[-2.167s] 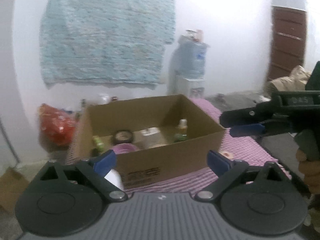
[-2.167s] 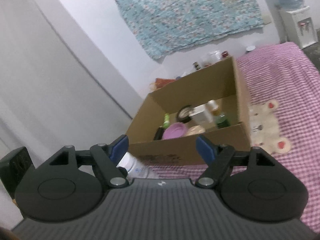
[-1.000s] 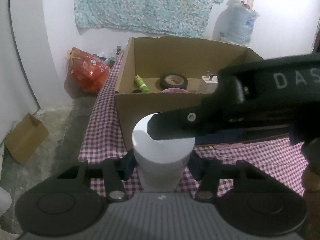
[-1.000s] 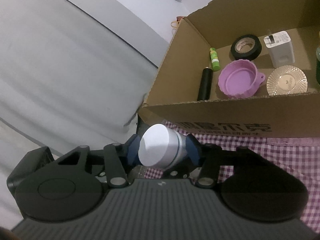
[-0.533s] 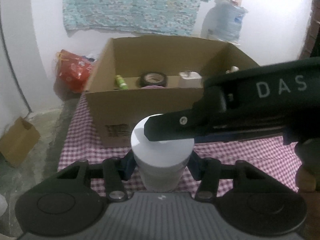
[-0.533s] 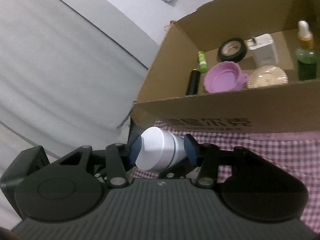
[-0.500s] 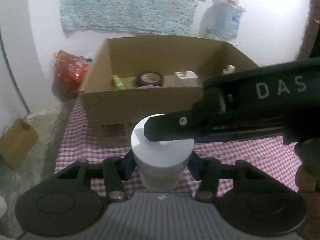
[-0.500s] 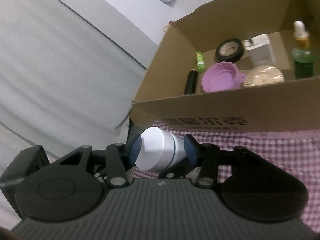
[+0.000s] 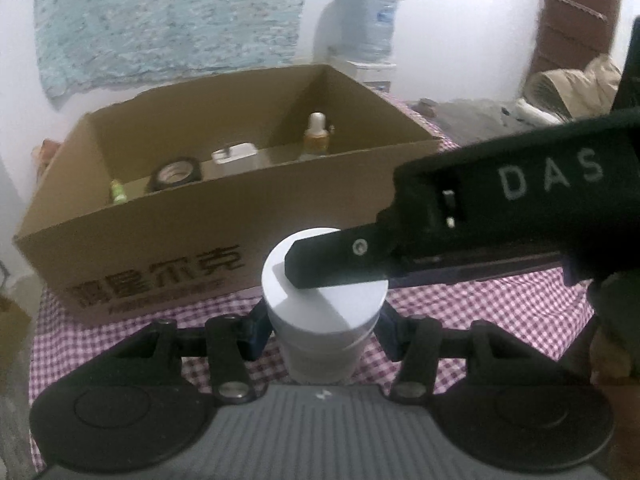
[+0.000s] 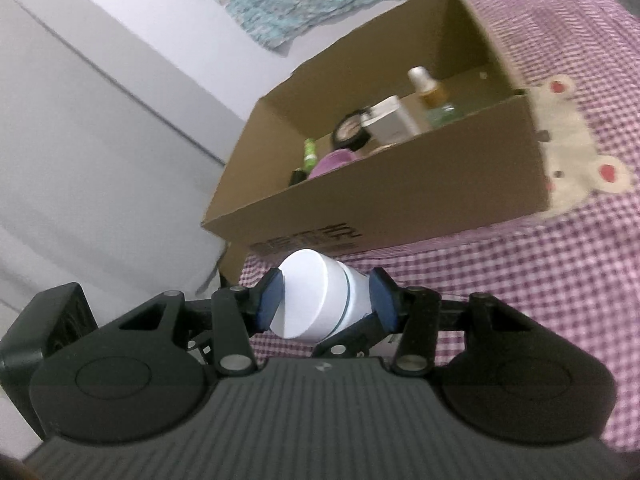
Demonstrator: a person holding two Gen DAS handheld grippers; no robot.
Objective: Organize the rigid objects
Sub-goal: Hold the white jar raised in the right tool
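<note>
A white cylindrical jar (image 9: 324, 312) with a flat lid is held by both grippers above the checked cloth, just in front of the cardboard box (image 9: 240, 216). My left gripper (image 9: 324, 330) is shut on the jar's body from both sides. My right gripper (image 10: 326, 304) is shut on the jar (image 10: 308, 292) near its lid. In the left wrist view, one of its fingers (image 9: 340, 262) lies across the lid. The box (image 10: 400, 200) holds a black tape roll (image 9: 176, 172), a white charger block (image 9: 234, 156), an amber dropper bottle (image 9: 316, 136), a green tube (image 9: 117, 192) and a purple cup (image 10: 334, 160).
A pink checked cloth (image 10: 520, 280) with a bear patch (image 10: 572, 140) covers the surface under the box. A water dispenser (image 9: 368, 32) stands behind against the wall, and a brown door (image 9: 576, 12) is at the far right. A grey panel (image 10: 80, 120) is on the left.
Both grippers closed on the white jar, which earlier stood on the cloth between open jaws. Since then they have carried it rightward along the box's front, and the box now looms closer.
</note>
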